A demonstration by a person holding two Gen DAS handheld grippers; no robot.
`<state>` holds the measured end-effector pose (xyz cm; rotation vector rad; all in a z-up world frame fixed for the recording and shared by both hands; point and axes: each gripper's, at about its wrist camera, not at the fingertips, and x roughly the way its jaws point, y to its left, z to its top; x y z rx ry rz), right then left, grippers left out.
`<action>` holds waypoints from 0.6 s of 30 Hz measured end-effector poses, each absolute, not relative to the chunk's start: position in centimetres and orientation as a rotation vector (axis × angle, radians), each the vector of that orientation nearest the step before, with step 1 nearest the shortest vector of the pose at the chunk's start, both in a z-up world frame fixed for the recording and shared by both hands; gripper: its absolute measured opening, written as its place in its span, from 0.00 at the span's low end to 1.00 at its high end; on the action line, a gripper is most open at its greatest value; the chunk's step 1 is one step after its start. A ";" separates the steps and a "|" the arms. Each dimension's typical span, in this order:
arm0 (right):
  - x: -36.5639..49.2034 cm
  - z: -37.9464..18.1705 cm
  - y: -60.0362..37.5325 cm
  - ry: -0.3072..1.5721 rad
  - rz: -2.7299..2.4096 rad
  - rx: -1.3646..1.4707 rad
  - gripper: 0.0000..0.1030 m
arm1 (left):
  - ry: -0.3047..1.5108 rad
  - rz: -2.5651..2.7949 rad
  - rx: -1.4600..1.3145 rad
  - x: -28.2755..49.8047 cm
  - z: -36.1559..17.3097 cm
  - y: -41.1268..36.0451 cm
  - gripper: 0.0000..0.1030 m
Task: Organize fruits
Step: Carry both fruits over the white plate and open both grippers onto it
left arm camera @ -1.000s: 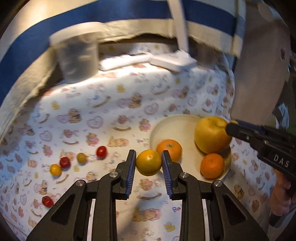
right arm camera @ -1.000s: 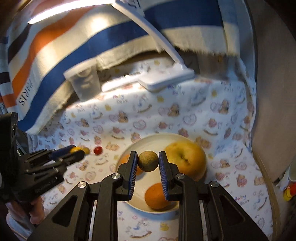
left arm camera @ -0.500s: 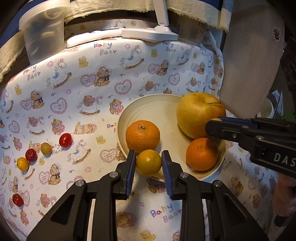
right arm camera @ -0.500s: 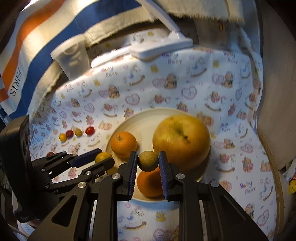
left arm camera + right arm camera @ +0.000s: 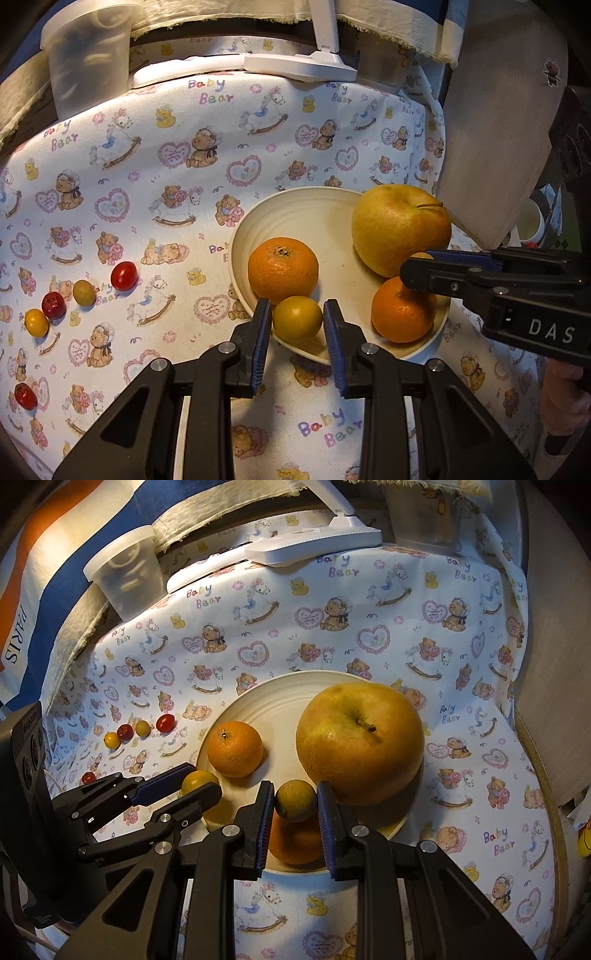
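The surface (image 5: pixel 122 173) is covered by a white cloth printed with bears, hearts and rocking horses. A cream plate (image 5: pixel 295 210) is set near its right edge. Toward the left edge, a row of small fruits is laid directly on the cloth: a red tomato (image 5: pixel 124 275), a greenish one (image 5: pixel 84 292), a dark red one (image 5: pixel 54 305) and a yellow one (image 5: pixel 36 322); another red one (image 5: pixel 25 396) is seen apart, nearer the front. At the far edge, a clear plastic cup (image 5: pixel 88 62) and a white lamp base (image 5: pixel 299 66) are placed.

Apple (image 5: pixel 359 745) and two oranges (image 5: pixel 235 748) in bowl (image 5: pixel 273 705) (small fruits (image 5: pixel 142 728) on cloth (image 5: pixel 332 642), leftward)
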<state>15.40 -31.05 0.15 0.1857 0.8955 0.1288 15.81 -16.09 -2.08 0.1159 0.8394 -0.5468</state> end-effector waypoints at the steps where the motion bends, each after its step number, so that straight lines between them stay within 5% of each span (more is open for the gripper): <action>1: 15.4 0.1 -31.1 0.896 0.129 0.187 0.24 | 0.842 -0.539 0.110 15.9 -2.1 -16.0 0.29; 5: 15.4 0.1 -31.2 0.895 0.133 0.197 0.24 | 0.812 -0.502 0.117 15.9 -1.8 -15.4 0.44; 18: 14.7 0.8 -30.7 0.856 0.169 0.204 0.29 | 0.656 -0.393 0.091 15.1 1.9 -12.3 0.56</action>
